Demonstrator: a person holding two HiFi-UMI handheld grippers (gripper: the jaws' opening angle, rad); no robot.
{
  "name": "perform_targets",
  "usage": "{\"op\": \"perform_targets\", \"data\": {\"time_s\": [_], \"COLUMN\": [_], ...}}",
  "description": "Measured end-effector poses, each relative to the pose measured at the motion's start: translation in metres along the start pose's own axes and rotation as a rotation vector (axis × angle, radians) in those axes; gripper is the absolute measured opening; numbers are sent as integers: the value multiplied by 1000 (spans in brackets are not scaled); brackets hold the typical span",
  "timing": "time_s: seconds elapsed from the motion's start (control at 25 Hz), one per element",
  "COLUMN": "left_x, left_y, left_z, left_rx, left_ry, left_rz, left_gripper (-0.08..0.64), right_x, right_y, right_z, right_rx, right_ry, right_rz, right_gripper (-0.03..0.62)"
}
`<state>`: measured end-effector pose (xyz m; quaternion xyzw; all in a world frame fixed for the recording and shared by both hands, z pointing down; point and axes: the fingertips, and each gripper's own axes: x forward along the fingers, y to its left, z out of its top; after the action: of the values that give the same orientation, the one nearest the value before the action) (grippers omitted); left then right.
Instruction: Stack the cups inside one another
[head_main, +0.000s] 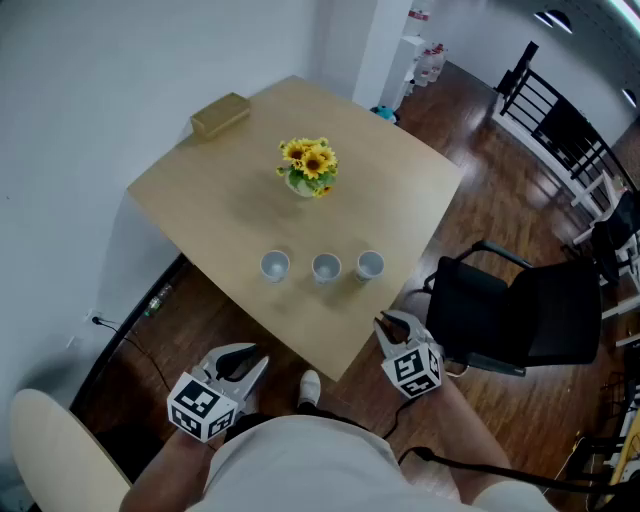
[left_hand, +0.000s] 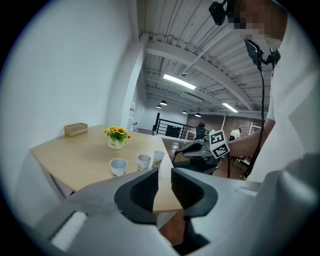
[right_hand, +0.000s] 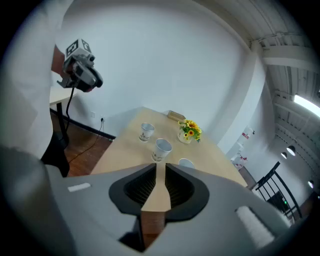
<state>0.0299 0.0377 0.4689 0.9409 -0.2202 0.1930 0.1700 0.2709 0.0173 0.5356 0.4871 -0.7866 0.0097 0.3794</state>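
Observation:
Three small white cups stand in a row near the table's front edge: left cup (head_main: 274, 266), middle cup (head_main: 326, 268), right cup (head_main: 370, 265). Both grippers hang off the table, below its front corner. My left gripper (head_main: 245, 362) is left of the corner and my right gripper (head_main: 392, 322) sits just under the right cup; each has its jaws nearly together and holds nothing. In the left gripper view (left_hand: 165, 172) the cups (left_hand: 144, 161) lie ahead. The right gripper view (right_hand: 160, 167) shows the cups (right_hand: 162, 148) past its fingertips.
A vase of sunflowers (head_main: 308, 170) stands mid-table and a tan box (head_main: 220, 114) at the far corner. A black office chair (head_main: 510, 310) is close on the right, and a beige chair back (head_main: 50, 450) at the lower left. The wooden table (head_main: 230, 200) abuts the white wall.

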Motion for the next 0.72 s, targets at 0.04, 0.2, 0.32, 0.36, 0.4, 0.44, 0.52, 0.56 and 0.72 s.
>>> {"op": "perform_targets", "data": {"time_s": [0.04, 0.2, 0.32, 0.36, 0.4, 0.44, 0.52, 0.56, 0.72], "left_x": [10, 40, 44, 45, 46, 46, 47, 46, 45], "left_y": [5, 25, 38, 44, 49, 54, 62, 66, 81], "left_z": [10, 44, 54, 55, 56, 57, 61, 62, 66], "left_rx": [1, -2, -2, -4, -6, -8, -6, -2, 4], "left_ry": [-13, -53, -47, -39, -31, -24, -15, -10, -3], "left_rz": [1, 5, 0, -1, -5, -13, -38, -49, -80], "left_gripper": [91, 91, 89, 89, 89, 89, 88, 89, 89], "right_x": [14, 68, 98, 107, 116, 123, 135, 140, 153], "right_y": [-14, -59, -70, -72, -72, -73, -72, -71, -70], "right_z": [-2, -10, -18, -21, -23, -25, -31, -34, -47], "right_rx": [-29, -123, -192, -220, -247, -271, -318, -340, -364], "right_ry": [11, 67, 135, 159, 183, 208, 262, 291, 390], "right_rz": [5, 30, 53, 61, 70, 79, 99, 108, 135], "right_gripper": [63, 65, 69, 72, 72, 72, 75, 77, 74]}}
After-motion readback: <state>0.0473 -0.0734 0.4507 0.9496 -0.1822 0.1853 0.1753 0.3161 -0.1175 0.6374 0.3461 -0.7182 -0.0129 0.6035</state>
